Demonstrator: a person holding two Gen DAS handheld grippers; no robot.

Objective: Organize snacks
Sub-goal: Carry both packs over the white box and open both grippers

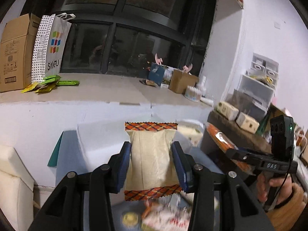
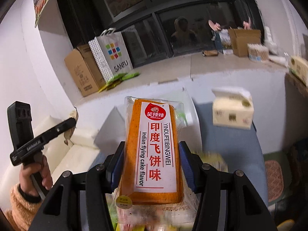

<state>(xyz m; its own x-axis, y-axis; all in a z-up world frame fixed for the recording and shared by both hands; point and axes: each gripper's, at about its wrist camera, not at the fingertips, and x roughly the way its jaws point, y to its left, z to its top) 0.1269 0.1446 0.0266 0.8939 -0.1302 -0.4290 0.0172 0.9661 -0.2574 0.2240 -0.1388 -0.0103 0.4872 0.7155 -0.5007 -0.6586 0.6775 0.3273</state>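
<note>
So we've got a snack in each hand: the left gripper (image 1: 151, 165) is clamped on a cream packet (image 1: 152, 154) with orange plaid ends, and the right gripper (image 2: 151, 165) is clamped on the orange Indian flying cake pack (image 2: 154, 150). Both are held up in the air, facing the far window ledge (image 1: 107, 90). More snacks (image 1: 163, 215) sit blurry below.

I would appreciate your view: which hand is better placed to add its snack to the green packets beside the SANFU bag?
Probably left: its hand-held gripper holds the cream packet, with the green packets nearer its side.
</note>
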